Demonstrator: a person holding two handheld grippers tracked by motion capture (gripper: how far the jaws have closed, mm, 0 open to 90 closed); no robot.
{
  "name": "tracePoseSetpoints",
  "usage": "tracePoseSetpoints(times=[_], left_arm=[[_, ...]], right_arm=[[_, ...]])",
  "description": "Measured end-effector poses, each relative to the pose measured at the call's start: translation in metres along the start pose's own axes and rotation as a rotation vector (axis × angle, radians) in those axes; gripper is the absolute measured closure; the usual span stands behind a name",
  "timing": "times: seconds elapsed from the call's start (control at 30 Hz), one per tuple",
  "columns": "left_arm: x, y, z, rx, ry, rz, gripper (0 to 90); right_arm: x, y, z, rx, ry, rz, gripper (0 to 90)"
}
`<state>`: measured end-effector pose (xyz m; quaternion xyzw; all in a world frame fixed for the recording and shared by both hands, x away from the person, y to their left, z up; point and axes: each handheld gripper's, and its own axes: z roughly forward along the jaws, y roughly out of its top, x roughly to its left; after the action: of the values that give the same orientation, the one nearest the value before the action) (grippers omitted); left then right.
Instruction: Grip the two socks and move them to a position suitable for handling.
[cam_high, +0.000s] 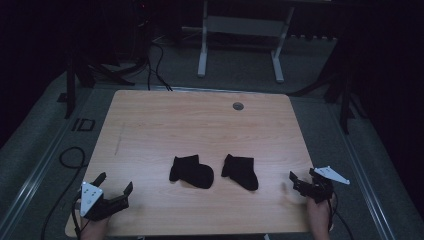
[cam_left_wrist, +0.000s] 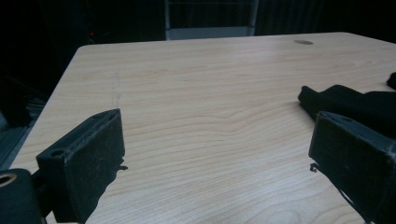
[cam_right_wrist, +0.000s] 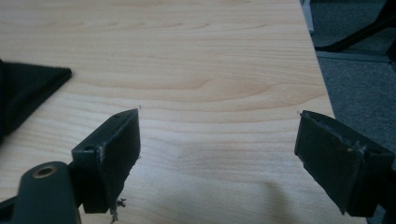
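Note:
Two black socks lie side by side on the wooden table (cam_high: 200, 125), near its front middle: a left sock (cam_high: 191, 171) and a right sock (cam_high: 240, 171). My left gripper (cam_high: 116, 181) rests at the front left corner, jaws wide apart and empty, well left of the socks. In the left gripper view its jaws (cam_left_wrist: 217, 121) frame bare wood, with the left sock (cam_left_wrist: 355, 102) ahead on the right. My right gripper (cam_high: 302, 175) hovers at the front right edge, open and empty. In the right gripper view (cam_right_wrist: 219, 121) the right sock (cam_right_wrist: 28, 88) lies off to the left.
A round grommet hole (cam_high: 238, 106) sits near the table's far edge. Beyond the table stands a white desk frame (cam_high: 240, 30). Cables (cam_high: 72, 157) run over the grey floor at the left. The table's right edge (cam_right_wrist: 322, 88) is close to my right gripper.

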<state>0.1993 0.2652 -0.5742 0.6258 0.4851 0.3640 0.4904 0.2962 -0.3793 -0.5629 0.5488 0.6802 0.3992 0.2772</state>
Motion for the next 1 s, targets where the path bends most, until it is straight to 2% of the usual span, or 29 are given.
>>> tracePoseSetpoints(times=[0.13,0.2,0.23,0.33,0.37,0.43,0.5,0.63,0.7,0.77,0.83,0.87,1.0], left_arm=[[-0.002,0.001,0.002,0.024,-0.034,0.019,3.9],[-0.005,0.002,0.004,0.059,-0.018,0.044,3.9],[-0.006,0.002,0.005,0.061,-0.015,0.045,3.9],[-0.01,0.004,0.007,0.055,-0.043,0.013,3.9],[-0.01,0.004,0.007,0.055,-0.043,0.013,3.9],[-0.015,0.006,0.009,0.065,-0.071,0.016,3.9],[-0.02,0.008,0.013,0.065,-0.113,0.01,4.1],[-0.038,0.012,0.024,0.06,-0.206,0.007,4.1],[-0.048,0.015,0.031,0.067,-0.234,0.023,4.1],[-0.058,0.017,0.038,0.078,-0.274,0.02,4.1],[-0.066,0.019,0.044,0.089,-0.303,0.025,4.2],[-0.072,0.02,0.048,0.101,-0.318,0.033,4.2],[-0.085,0.022,0.057,0.122,-0.348,0.056,4.6]], right_arm=[[0.005,0.001,0.002,0.023,0.01,-0.055,13.9],[0.007,0.001,0.003,0.028,0.022,-0.079,13.6],[0.009,0.003,0.003,0.031,0.036,-0.095,13.5],[0.014,0.006,0.001,0.022,0.042,-0.12,13.4],[0.017,0.008,-0.001,0.021,0.062,-0.126,13.4],[0.022,0.012,-0.002,0.017,0.1,-0.127,13.3],[0.03,0.017,-0.004,0.02,0.152,-0.132,13.3],[0.05,0.026,-0.004,0.069,0.265,-0.149,13.3],[0.061,0.029,-0.003,0.081,0.297,-0.151,13.2],[0.072,0.031,0.001,0.105,0.322,-0.167,12.7],[0.08,0.031,0.006,0.137,0.379,-0.17,12.1],[0.084,0.031,0.009,0.146,0.391,-0.176,12.2],[0.099,0.03,0.017,0.168,0.433,-0.21,13.4]])
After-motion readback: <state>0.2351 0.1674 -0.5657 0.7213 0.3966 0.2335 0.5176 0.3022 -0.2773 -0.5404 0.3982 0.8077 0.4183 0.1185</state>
